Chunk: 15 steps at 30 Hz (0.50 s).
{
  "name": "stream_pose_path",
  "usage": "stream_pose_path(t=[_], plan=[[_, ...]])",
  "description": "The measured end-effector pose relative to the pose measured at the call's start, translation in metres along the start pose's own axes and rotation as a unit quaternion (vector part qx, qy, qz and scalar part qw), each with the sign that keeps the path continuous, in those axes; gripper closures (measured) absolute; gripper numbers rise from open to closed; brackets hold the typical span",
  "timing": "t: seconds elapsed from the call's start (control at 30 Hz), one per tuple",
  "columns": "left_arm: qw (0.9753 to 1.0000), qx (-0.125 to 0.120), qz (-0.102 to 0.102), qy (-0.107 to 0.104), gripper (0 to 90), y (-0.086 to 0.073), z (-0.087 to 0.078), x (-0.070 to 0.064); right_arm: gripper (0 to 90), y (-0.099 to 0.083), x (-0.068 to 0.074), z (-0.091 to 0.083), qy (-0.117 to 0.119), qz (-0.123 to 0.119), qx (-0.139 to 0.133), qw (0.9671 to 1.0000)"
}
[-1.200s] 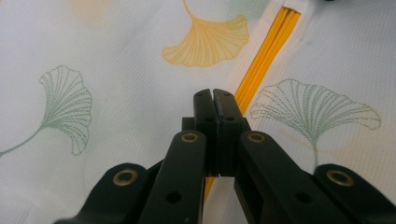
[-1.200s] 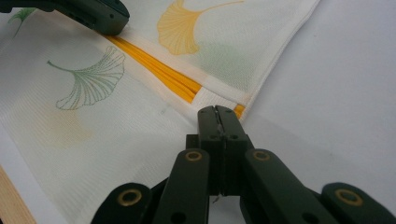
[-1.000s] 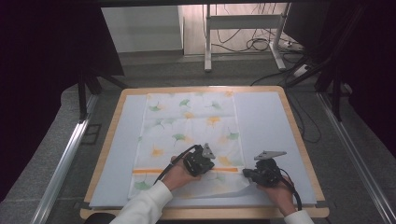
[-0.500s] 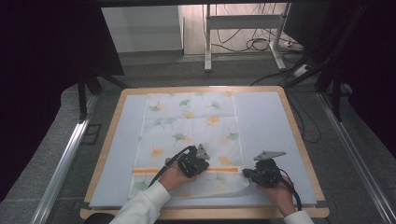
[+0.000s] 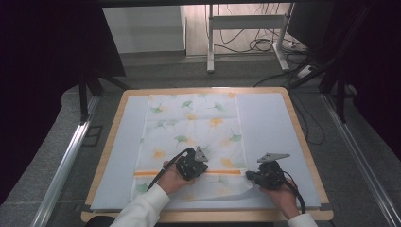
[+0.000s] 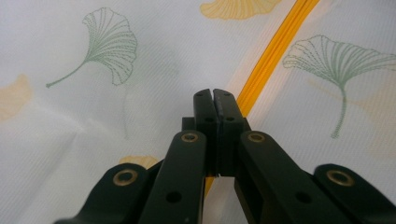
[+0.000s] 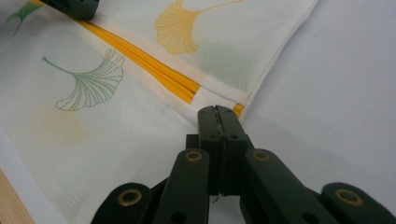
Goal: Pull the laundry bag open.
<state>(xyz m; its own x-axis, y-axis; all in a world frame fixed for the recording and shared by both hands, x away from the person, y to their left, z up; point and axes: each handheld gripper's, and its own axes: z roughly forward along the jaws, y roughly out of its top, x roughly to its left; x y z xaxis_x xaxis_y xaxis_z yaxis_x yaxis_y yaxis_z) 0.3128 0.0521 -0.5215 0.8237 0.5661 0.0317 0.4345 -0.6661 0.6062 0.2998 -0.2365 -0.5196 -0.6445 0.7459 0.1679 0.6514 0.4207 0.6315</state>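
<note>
Holding two grippers, we work at the near edge of the table [image 5: 113, 142]. Our right gripper [image 5: 255, 176] has its jaws pressed tight together at the right edge of the cloth [image 5: 198, 123], close to the orange stripe [image 5: 156, 173]. We cannot tell if cloth is pinched between them. Our left gripper [image 5: 198, 166] sits over the middle of the cloth, right beside the same stripe. Its jaws are closed tight too, and nothing shows between them. The cloth lies flat on a pale mat [image 5: 269, 123]. It has green and yellow leaves printed on it and stretches away to the far side.
</note>
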Motion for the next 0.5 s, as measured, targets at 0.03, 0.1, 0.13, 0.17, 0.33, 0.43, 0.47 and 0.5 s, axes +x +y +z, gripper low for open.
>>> stream_pose_path(t=[0.03,0.1,0.13,0.17,0.33,0.43,0.47,0.5], plan=[[1.0000,0.001,0.002,0.000,90.0,-0.0005,-0.0005,0.0005,89.2,0.0000,-0.0001,0.0000,0.000,0.000,0.000,1.0000],[1.0000,0.002,0.002,0.001,90.0,-0.0017,-0.0016,0.0007,89.1,0.0001,0.0000,0.0000,0.000,0.000,0.000,1.0000],[1.0000,0.002,0.002,0.001,90.0,-0.0021,-0.0018,0.0010,89.2,0.0001,0.0002,0.0000,-0.001,-0.001,0.001,1.0000],[1.0000,0.002,0.002,0.001,90.0,-0.0024,-0.0021,0.0013,89.2,0.0001,0.0002,0.0001,-0.001,-0.002,0.001,1.0000],[1.0000,0.001,-0.002,-0.001,90.0,-0.0038,-0.0029,0.0024,89.2,0.0002,0.0005,0.0003,-0.002,-0.001,0.000,1.0000],[1.0000,-0.002,-0.008,-0.002,90.0,-0.0056,-0.0036,0.0033,89.1,0.0002,0.0006,0.0003,-0.004,-0.003,0.001,1.0000],[1.0000,-0.001,-0.009,-0.002,90.0,-0.0061,-0.0040,0.0037,89.2,0.0003,0.0007,0.0003,-0.004,-0.006,0.001,1.0000],[1.0000,-0.002,-0.009,-0.002,90.0,-0.0066,-0.0043,0.0041,89.2,0.0003,0.0010,0.0002,-0.005,-0.005,0.002,1.0000]])
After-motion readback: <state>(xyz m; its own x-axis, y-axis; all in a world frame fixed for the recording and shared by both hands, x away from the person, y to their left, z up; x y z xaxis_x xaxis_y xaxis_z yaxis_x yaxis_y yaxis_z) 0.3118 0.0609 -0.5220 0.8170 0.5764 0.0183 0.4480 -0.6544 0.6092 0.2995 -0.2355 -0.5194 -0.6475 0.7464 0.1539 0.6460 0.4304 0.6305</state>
